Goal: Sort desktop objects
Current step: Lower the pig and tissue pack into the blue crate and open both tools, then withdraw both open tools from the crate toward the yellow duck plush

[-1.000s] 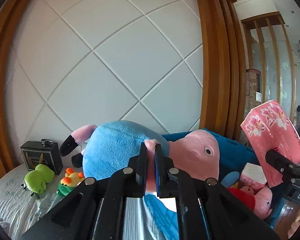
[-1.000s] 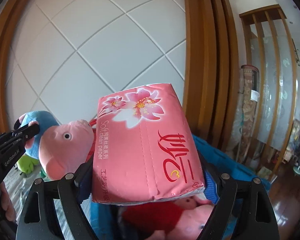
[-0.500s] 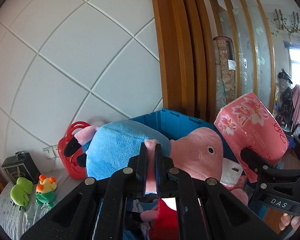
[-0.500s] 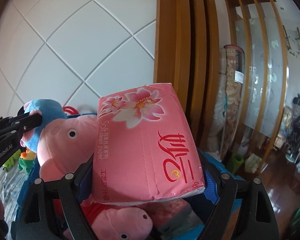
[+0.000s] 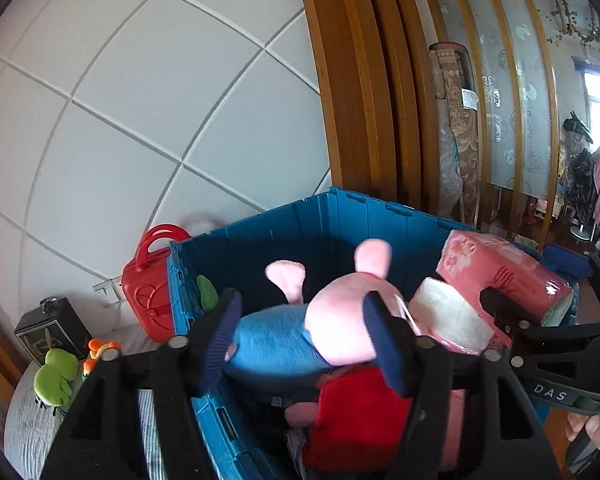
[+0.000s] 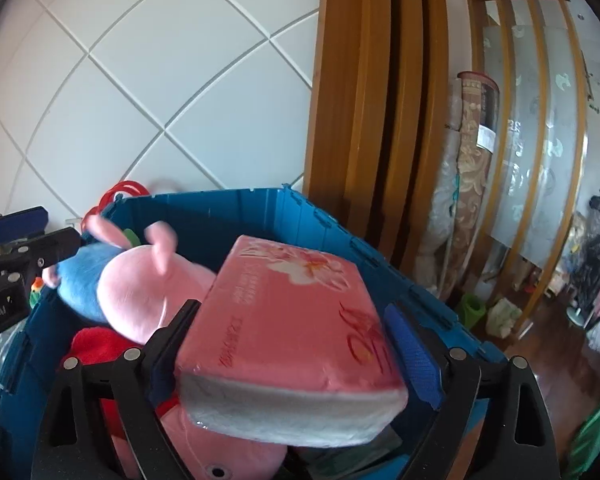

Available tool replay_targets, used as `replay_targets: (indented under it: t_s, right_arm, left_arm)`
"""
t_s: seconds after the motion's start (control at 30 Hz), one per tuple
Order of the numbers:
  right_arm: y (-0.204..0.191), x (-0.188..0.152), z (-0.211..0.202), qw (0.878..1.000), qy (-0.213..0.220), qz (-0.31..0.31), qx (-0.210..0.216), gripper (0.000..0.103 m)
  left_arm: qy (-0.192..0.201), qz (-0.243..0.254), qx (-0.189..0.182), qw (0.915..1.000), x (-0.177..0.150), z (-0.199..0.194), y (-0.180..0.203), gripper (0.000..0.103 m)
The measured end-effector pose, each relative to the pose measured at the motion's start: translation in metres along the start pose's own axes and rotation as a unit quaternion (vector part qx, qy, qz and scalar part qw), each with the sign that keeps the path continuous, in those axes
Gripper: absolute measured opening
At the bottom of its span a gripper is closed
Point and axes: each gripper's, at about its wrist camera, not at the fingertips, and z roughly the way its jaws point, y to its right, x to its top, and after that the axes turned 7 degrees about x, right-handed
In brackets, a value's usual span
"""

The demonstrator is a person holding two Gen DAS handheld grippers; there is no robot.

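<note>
Both your grippers are hanging over the blue bin (image 5: 340,216) with their fingers spread.

Your left gripper (image 5: 304,340) is standing wide open, and the blue-bodied pig plush (image 5: 300,328) is lying between its fingers but not pinched, resting on a red-dressed pig plush (image 5: 360,412) inside the bin. Your right gripper (image 6: 292,344) is bracketing the pink tissue pack (image 6: 296,320), its right pad showing a gap to the wrapper, so nothing is being squeezed; the pack is tilting over the bin's toys. A red toy case (image 5: 148,288) is leaning against the bin's outer wall.
</note>
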Motion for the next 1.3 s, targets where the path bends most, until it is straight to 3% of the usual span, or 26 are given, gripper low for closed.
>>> replay_targets:
  t_s: [0.03,0.07,0.2,0.3,0.5,0.77,0.97,1.3]
  right_arm:
    - [0.001,0.0,-0.001,1.0,0.002,0.0,-0.001,0.102]
    - [0.001,0.0,-0.003,1.0,0.005,0.0,0.001,0.103]
    - [-0.001,-0.003,-0.011,1.0,0.01,0.002,0.004,0.103]
    - [-0.006,-0.006,-0.016,1.0,0.015,-0.003,0.005,0.103]
    - [-0.021,-0.007,-0.028,1.0,0.021,-0.01,0.012,0.103]
    - [-0.058,0.002,-0.057,0.999,0.041,-0.018,0.013,0.103]
    - [-0.117,0.011,-0.086,0.997,0.063,-0.027,0.025,0.103]
    - [-0.263,0.019,-0.092,0.996,0.057,-0.024,0.065,0.103]
  left_arm:
    - [0.005,0.003,0.005,1.0,-0.001,-0.003,0.0,0.072]
    - [0.006,0.005,0.008,0.9999,-0.002,-0.005,-0.001,0.072]
    - [0.008,-0.014,0.01,0.9998,-0.005,-0.012,-0.013,0.072]
    - [0.013,-0.032,0.008,0.9994,-0.007,-0.018,-0.024,0.082]
    - [0.025,-0.049,0.01,0.9984,-0.017,-0.031,-0.042,0.087]
    - [0.036,-0.066,0.024,0.9969,-0.036,-0.045,-0.08,0.088]
    - [0.04,-0.07,0.031,0.9963,-0.055,-0.053,-0.129,0.088]
    - [0.019,-0.084,0.05,0.995,-0.105,-0.051,-0.257,0.088]
